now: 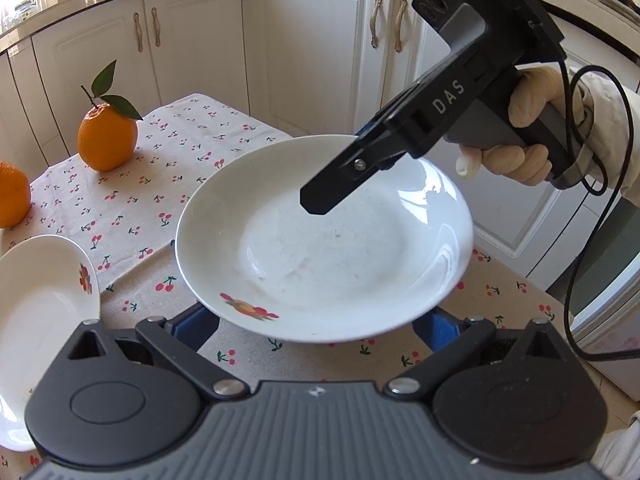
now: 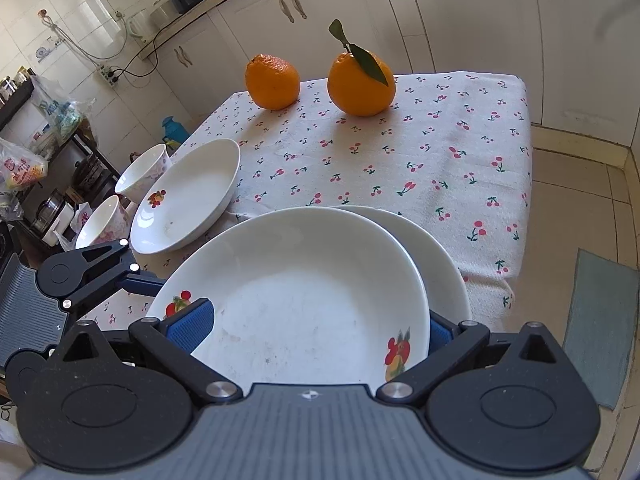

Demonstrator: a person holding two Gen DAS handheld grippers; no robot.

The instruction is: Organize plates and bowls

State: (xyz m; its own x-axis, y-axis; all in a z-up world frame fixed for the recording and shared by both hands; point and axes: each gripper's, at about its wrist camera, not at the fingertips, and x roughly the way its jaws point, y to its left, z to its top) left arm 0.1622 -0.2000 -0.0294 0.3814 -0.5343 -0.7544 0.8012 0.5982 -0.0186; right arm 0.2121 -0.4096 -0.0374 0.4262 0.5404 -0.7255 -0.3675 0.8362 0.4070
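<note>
A white deep plate with a fruit print (image 1: 320, 248) (image 2: 296, 300) hangs above the cherry-print tablecloth (image 2: 420, 152). My right gripper (image 1: 352, 160) (image 2: 316, 334) is shut on its far rim, one finger inside the plate, one under it. My left gripper (image 1: 316, 326) is open, its blue pads on either side of the plate's near rim; it also shows at the left of the right wrist view (image 2: 132, 276). A second white plate (image 2: 444, 256) lies under and behind the held one. Another printed plate (image 1: 40, 320) (image 2: 188, 196) sits at the table's left. Two flowered bowls (image 2: 140, 172) (image 2: 102, 220) stand beyond it.
Two oranges (image 2: 272, 80) (image 2: 360, 84), one with leaves, sit at the table's far side. White kitchen cabinets (image 1: 312, 40) stand behind the table. A cluttered shelf (image 2: 36, 152) is left of the table. Tiled floor with a mat (image 2: 604, 332) lies to the right.
</note>
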